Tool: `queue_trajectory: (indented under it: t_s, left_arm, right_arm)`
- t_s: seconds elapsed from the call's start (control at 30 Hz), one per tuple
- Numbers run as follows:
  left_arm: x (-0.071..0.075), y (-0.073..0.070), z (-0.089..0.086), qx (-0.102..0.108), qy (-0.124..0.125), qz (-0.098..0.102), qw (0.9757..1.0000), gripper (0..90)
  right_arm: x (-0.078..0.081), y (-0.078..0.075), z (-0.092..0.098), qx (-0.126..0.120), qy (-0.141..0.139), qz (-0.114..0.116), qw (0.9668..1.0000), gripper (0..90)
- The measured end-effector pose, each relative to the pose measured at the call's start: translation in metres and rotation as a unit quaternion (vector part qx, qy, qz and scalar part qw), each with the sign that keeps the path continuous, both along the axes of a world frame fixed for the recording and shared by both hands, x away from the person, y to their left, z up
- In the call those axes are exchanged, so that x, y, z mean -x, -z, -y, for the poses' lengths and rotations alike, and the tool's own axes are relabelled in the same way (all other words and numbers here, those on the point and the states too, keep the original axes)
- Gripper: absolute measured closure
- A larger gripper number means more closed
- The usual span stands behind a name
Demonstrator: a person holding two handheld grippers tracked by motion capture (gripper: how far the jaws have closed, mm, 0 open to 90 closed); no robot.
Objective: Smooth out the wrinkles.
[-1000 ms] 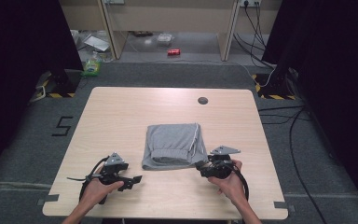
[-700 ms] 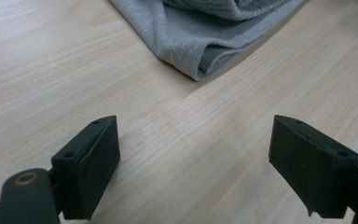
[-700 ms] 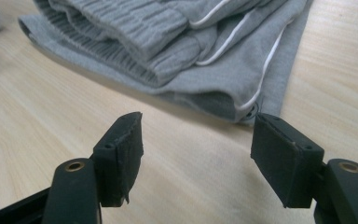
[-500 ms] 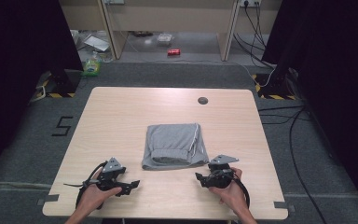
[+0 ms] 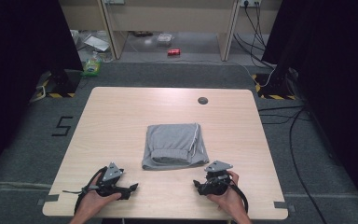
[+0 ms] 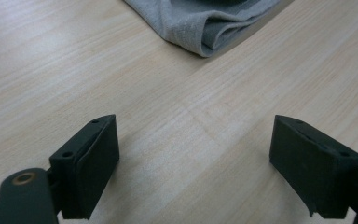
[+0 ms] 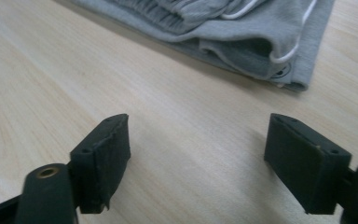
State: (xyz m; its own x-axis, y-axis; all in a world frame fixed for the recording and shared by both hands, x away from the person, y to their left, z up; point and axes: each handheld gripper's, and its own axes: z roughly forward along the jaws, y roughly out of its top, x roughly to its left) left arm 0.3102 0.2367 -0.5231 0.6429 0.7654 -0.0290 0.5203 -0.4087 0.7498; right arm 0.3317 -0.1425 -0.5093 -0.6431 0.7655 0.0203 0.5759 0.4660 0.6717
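Note:
A folded grey garment (image 5: pixel 175 145) with a white drawstring lies in the middle of the wooden table (image 5: pixel 121 116). My left gripper (image 5: pixel 131 188) rests near the table's front edge, left of the garment, open and holding nothing. In the left gripper view its jaws stand wide apart (image 6: pixel 193 163), with a corner of the garment (image 6: pixel 205 23) beyond them. My right gripper (image 5: pixel 198 185) sits at the front right, also open and apart from the cloth. The right gripper view shows the garment's folded edge and drawstring (image 7: pixel 242 32) ahead of the empty jaws (image 7: pixel 196 158).
A dark round cap (image 5: pixel 203 100) is set into the table's far side. Cables (image 5: pixel 279 116) trail on the floor at the right. A desk, a red can (image 5: pixel 173 52) and a green bottle (image 5: pixel 92 65) stand on the floor behind the table.
Both grippers have drawn back from the garment toward the table's front edge. The garment lies still, let go by the right gripper.

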Motion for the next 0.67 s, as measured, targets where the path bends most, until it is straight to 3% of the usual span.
queue_trajectory:
  t_s: [0.17,0.67]
  left_arm:
    - [0.0008,0.0001,-0.0003,0.000,0.001,0.000,1.0000,14.3]
    - [0.0010,0.0001,-0.0002,0.000,0.000,0.001,1.0000,14.2]
  right_arm:
    - [0.0022,0.0015,-0.0039,0.010,-0.005,0.007,0.9999,17.7]
    - [0.0018,0.0023,-0.0042,0.008,-0.008,0.009,0.9999,16.8]
